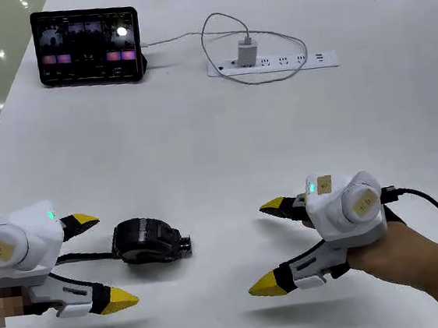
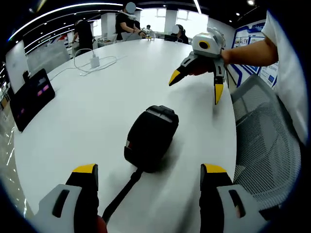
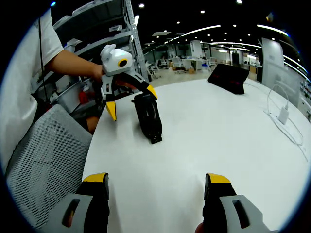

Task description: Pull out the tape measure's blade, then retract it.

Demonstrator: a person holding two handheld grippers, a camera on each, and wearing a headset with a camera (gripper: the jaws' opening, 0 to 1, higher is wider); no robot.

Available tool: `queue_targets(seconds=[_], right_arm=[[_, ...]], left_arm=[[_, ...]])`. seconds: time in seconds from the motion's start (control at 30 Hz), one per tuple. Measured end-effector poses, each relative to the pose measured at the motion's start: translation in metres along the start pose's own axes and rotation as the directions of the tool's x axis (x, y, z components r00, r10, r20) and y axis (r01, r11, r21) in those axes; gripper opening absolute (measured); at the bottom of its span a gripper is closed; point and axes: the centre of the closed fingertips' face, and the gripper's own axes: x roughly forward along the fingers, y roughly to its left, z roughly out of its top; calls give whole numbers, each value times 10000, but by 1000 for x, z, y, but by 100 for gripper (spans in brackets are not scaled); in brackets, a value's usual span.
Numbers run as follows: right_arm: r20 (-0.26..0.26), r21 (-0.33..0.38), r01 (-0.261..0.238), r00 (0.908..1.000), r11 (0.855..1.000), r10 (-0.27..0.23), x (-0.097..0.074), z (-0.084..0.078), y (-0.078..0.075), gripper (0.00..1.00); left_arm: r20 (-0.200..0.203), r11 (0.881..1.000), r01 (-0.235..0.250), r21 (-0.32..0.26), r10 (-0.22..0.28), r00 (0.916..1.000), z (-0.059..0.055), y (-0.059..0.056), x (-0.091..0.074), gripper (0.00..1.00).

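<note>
Fingers of the left gripper are spread wide and hold nothing, their yellow tips resting low over the white table. Just beyond those tips lies the tape measure, a black case lying on the tabletop, touched by neither finger. A black strap runs back from the tape measure between the left gripper's jaws; whether it reaches the gripper cannot be told. On the far side of the tape measure from the left gripper, and clearly apart from it, the right gripper points its tips toward the case, its fingers likewise spread with nothing between them. The tape measure's small end tab faces that right gripper. Well beyond the tape measure, toward the table's far edge, a dark tablet stands propped up with its screen lit. To the tablet's right, equally far from the tape measure, lies a white power strip with a charger plugged in and a looping cable.
</note>
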Motion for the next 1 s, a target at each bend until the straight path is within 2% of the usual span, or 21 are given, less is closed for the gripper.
queue_targets(seconds=[0.4, 0.57, 1.0], right_arm=[[23, -17, -217, 9998, 9998, 217, 10, 4, 1, 79], [57, -31, -276, 9996, 9996, 276, 13, 7, 2, 79], [33, -92, -390, 9992, 9992, 390, 18, 8, 4, 78]], left_arm=[[-542, 9965, 333, 764, -292, 9981, -1, 5, 7, 67], [-643, 9937, 451, 1028, -386, 9972, 1, 4, 10, 58], [-929, 9815, 753, 1758, -596, 9939, 5, 4, 18, 43]])
